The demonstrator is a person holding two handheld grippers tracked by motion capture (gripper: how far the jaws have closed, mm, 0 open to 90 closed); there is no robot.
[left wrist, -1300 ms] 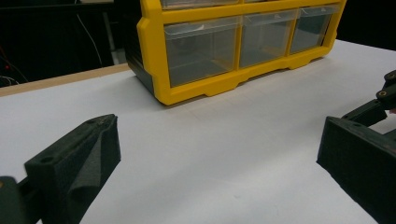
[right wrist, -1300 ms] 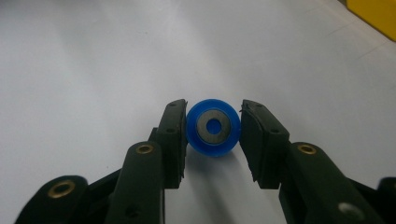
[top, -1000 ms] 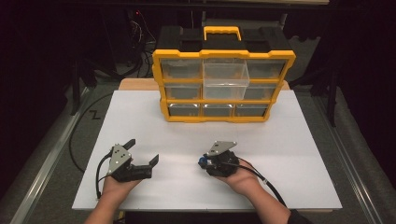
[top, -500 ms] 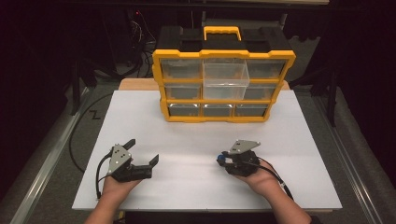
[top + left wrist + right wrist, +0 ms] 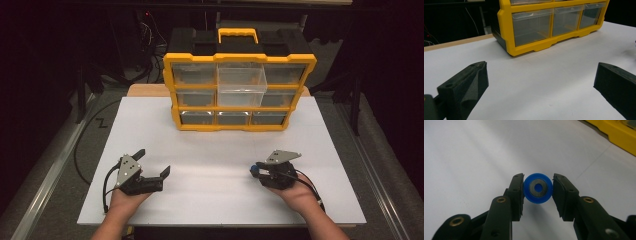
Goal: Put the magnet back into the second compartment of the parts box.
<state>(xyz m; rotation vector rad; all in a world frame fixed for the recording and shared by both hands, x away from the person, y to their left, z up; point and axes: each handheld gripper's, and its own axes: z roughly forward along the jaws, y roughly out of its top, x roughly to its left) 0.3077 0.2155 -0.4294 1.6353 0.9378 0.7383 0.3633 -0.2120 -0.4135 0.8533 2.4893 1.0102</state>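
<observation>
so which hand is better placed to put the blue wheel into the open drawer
Right, most likely. The right claw is already clamped on the blue wheel, with its pads pressing both sides. The left claw stands open and empty above the white table. The pulled-out clear drawer sits in the organizer's middle column.

A drawer cabinet (image 5: 239, 90) stands at the middle of the table's (image 5: 210, 150) far edge. Near the front edge, the left gripper (image 5: 150, 167) rests by the left corner and the right gripper (image 5: 256, 171) by the right, well apart. A small wheel (image 5: 538, 188) sits between the right gripper's jaws.
</observation>
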